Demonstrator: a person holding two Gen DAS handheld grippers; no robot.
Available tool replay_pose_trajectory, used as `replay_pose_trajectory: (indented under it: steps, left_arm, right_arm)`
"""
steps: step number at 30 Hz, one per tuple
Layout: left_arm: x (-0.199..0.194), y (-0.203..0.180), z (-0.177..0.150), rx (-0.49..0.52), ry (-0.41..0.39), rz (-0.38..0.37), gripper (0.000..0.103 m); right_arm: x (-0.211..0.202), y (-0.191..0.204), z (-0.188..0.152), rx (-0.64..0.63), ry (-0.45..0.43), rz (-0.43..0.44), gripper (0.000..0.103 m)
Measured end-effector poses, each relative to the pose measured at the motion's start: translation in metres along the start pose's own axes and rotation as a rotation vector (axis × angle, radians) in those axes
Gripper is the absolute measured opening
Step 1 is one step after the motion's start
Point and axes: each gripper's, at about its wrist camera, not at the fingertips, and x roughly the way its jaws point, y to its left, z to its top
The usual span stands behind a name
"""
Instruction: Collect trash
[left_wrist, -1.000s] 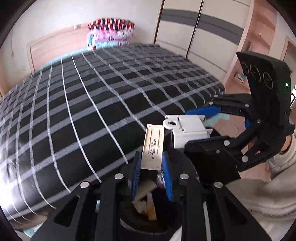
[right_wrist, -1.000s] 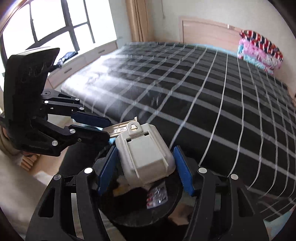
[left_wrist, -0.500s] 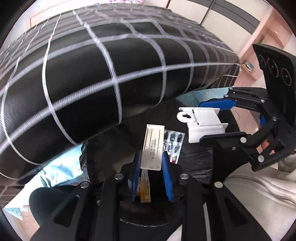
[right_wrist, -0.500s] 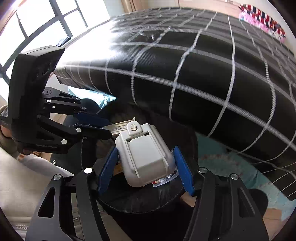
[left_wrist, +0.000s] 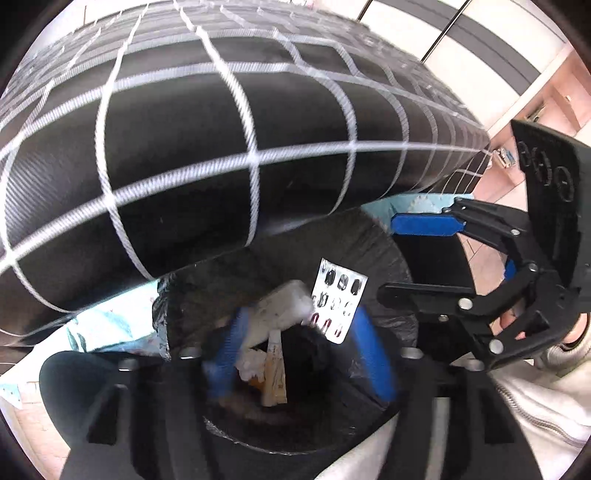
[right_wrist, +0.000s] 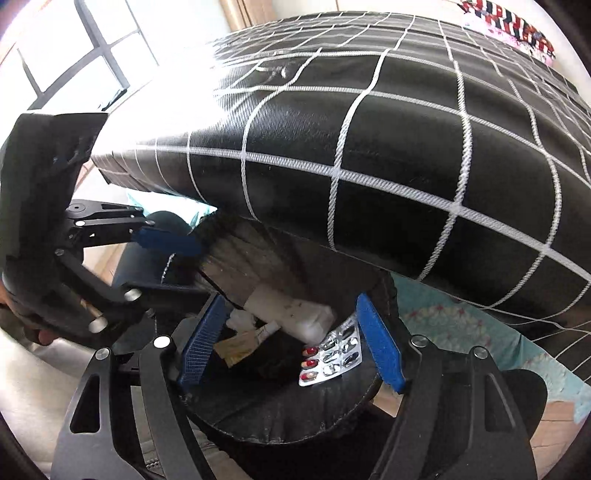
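A: Status on the trash run? Start w/ what's closest.

B: Left claw (left_wrist: 295, 354) is spread open over the bin (left_wrist: 384, 243), nothing between the pads. Its jaws have just been opening. The silver strip it carried isn't pinched anymore; can't pick it out for sure in the blur.

A: And the right?

B: Right claw (right_wrist: 291, 339) is also apart, jaws just opened wider, pads clear of everything. The white plastic piece (right_wrist: 291, 314) sits tipped inside the bin, between and a bit past its fingers. Blister pack (right_wrist: 332, 354) w/ a few red pills lies beside it, just inside the right finger.

A: So both drops done?

B: Looks that way. Both items are below the rim, on top of older rubbish: crumpled tissue (left_wrist: 253, 363) and a tan packet (left_wrist: 275, 384). The white piece is smeared in the left view, so prob. still settling, can't swear to it.

A: Anything left to pick up?

B: Not that I can see. Past the bin is only the bed (right_wrist: 406, 140) w/ the black checked cover, bare where visible, and folded bedding (right_wrist: 517, 29) at the far end. Floor is mostly hidden tho.
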Motion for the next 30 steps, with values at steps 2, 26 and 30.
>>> replay_pose_trajectory:
  steps: [2, 26, 30]
  left_arm:
    - [-0.010, -0.003, 0.000, 0.007, -0.019, -0.020, 0.062]
    - [-0.098, -0.048, -0.014, 0.025, -0.064, -0.061, 0.095]
    - [-0.100, -0.049, -0.016, 0.022, -0.055, -0.043, 0.095]
  right_arm:
    - [-0.006, 0.002, 0.002, -0.004, -0.008, 0.005, 0.073]
    - [-0.069, 0.044, -0.009, -0.089, 0.092, 0.047, 0.088]
    - [-0.074, 0.052, -0.010, -0.108, 0.096, 0.047, 0.090]
